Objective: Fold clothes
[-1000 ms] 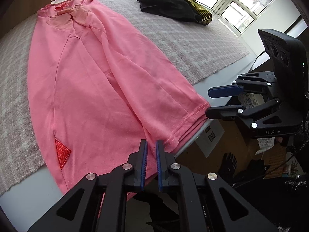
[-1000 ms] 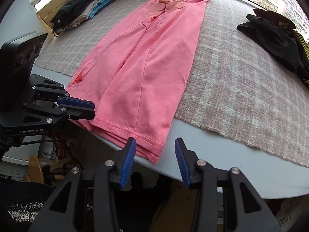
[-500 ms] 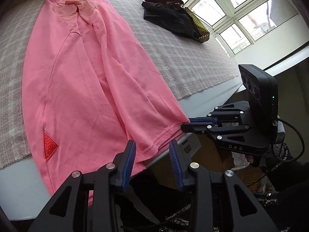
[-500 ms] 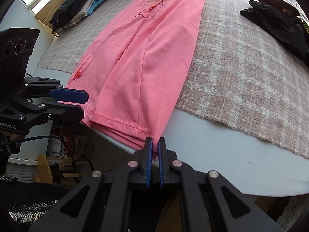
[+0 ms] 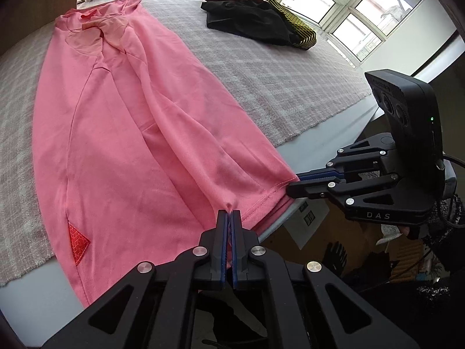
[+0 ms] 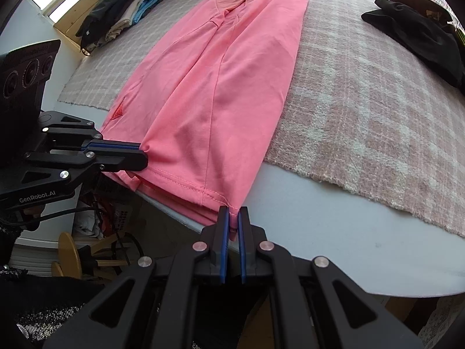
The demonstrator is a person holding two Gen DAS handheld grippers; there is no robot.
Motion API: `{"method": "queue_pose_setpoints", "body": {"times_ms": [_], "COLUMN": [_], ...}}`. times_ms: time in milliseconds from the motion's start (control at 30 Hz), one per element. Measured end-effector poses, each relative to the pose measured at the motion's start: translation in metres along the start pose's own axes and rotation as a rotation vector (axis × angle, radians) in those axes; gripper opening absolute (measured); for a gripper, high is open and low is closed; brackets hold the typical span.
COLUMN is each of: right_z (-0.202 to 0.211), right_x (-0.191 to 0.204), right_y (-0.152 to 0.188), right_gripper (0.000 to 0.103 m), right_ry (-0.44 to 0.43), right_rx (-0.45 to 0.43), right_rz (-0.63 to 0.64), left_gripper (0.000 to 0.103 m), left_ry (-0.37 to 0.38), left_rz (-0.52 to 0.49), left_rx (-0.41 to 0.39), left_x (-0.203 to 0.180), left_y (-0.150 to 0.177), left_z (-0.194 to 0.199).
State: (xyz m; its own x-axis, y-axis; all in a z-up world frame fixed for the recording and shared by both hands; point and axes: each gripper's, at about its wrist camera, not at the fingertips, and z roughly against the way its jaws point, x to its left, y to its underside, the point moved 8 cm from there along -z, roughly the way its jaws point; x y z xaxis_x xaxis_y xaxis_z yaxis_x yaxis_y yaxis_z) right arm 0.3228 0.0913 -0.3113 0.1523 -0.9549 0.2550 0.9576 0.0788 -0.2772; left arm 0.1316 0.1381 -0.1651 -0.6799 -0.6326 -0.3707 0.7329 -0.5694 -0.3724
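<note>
Long pink knit garment (image 5: 122,133), already narrowed lengthwise, lies along the checked grey blanket (image 5: 276,87), hem hanging over the white counter (image 6: 334,232) edge. Left tongs (image 5: 229,215), spread half a second ago, are now pinched on the hem; right tongs (image 6: 232,212) stay clamped on the hem's other corner. Both corners held: likely ready to lift the hem toward the collar.

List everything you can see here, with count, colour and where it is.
Shirt: one, pink, laid lengthwise on the blanket, hem over the table edge.
Blanket: one, grey-pink check, covering the table.
Table: one, pale grey, bare at the near edge.
Dark clothes: one loose heap, black and yellow, far right.
Folded clothes: one stack, dark, beige and blue, far left.
Left gripper: black, blue pads, shut on the hem.
Right gripper: black, blue pads, shut on the hem corner.
</note>
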Motion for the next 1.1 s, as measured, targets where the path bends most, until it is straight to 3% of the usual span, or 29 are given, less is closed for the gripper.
{"method": "queue_pose_setpoints", "body": {"times_ms": [133,333,400,467,533,600,667,733,900,1000,1100], "right_z": [0.005,0.011,0.018,0.028,0.027,0.022,0.011,0.005,0.016,0.039,0.049], "right_x": [-0.002,-0.007,-0.009,-0.008,-0.005,-0.004,-0.003,-0.002,-0.007,-0.012,-0.010], "right_y": [0.011,0.015,0.011,0.002,-0.007,-0.013,-0.012,-0.007,0.001,-0.021,-0.053], "right_gripper": [0.005,0.005,0.005,0.012,0.037,0.039,0.038,0.003,0.004,0.007,0.019], "right_ry": [-0.007,0.055,0.064,0.046,0.028,0.029,0.033,0.046,0.090,0.072,-0.025], "right_rx": [0.021,0.040,0.019,-0.029,-0.050,-0.055,-0.033,-0.002,0.059,-0.016,-0.105], "right_rz": [0.009,0.018,0.010,-0.006,-0.014,-0.006,0.009,0.022,0.063,0.056,0.042], "left_gripper": [0.001,0.002,0.003,0.007,0.013,0.020,0.022,0.022,0.023,0.027,0.027], "left_ry": [0.013,0.011,0.031,0.048,0.035,0.015,-0.009,-0.039,-0.100,-0.154,-0.214], "left_rz": [0.028,0.052,0.117,0.152,0.138,0.117,0.090,0.067,0.025,-0.015,-0.011], "left_rx": [0.003,0.033,0.024,0.009,-0.007,-0.007,-0.002,0.002,-0.032,-0.048,-0.058], "left_x": [0.002,0.001,0.009,0.012,0.011,0.010,0.010,0.012,0.041,0.071,0.110], "left_y": [0.011,0.029,0.028,0.024,0.021,0.020,0.021,0.020,-0.027,-0.084,-0.150], "left_z": [0.005,-0.002,-0.002,0.003,0.010,0.016,0.021,0.025,0.039,0.040,0.033]}}
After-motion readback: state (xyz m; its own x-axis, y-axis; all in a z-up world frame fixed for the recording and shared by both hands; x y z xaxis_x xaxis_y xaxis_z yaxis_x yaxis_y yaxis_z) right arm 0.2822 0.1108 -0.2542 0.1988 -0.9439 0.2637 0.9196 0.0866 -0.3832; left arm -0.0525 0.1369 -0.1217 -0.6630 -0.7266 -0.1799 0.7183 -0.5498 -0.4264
